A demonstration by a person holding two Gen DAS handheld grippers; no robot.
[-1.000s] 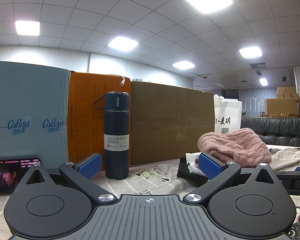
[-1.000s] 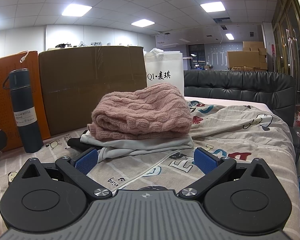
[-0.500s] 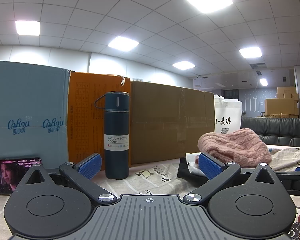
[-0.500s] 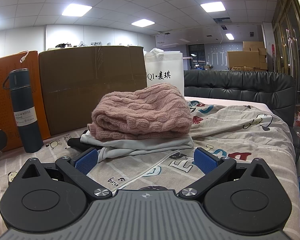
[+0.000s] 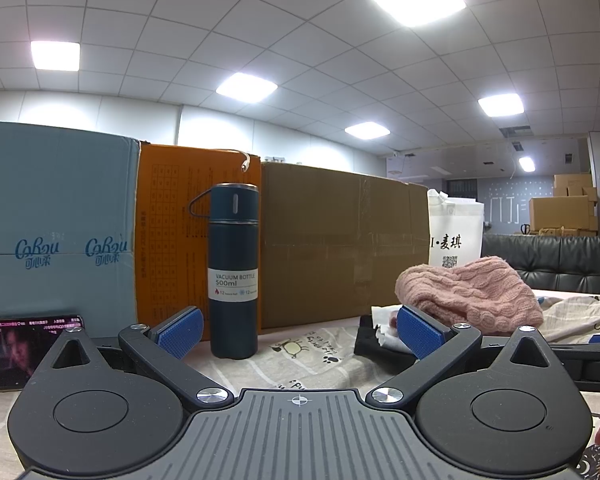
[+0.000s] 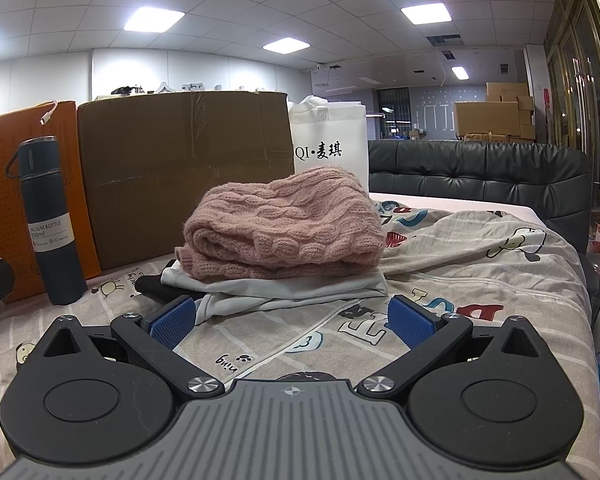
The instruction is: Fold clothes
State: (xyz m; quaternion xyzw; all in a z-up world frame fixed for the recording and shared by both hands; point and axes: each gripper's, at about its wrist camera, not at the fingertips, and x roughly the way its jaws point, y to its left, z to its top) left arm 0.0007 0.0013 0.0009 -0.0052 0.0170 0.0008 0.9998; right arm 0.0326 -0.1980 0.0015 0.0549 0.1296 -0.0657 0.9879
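A folded pink knit sweater [image 6: 284, 224] lies on top of a folded white garment [image 6: 292, 290] and a black garment [image 6: 156, 286], stacked on the patterned bed sheet [image 6: 460, 280]. My right gripper [image 6: 292, 322] is open and empty, low over the sheet just in front of the stack. My left gripper [image 5: 298, 332] is open and empty, resting low; the same sweater [image 5: 472, 292] lies to its right, beyond the right fingertip.
A dark blue vacuum bottle [image 5: 233, 272] stands ahead of the left gripper, also in the right wrist view [image 6: 50, 220]. Cardboard boxes [image 5: 340, 244] and a white bag [image 6: 332, 148] line the back. A phone [image 5: 24, 350] sits at left. A black headboard [image 6: 500, 176] stands at right.
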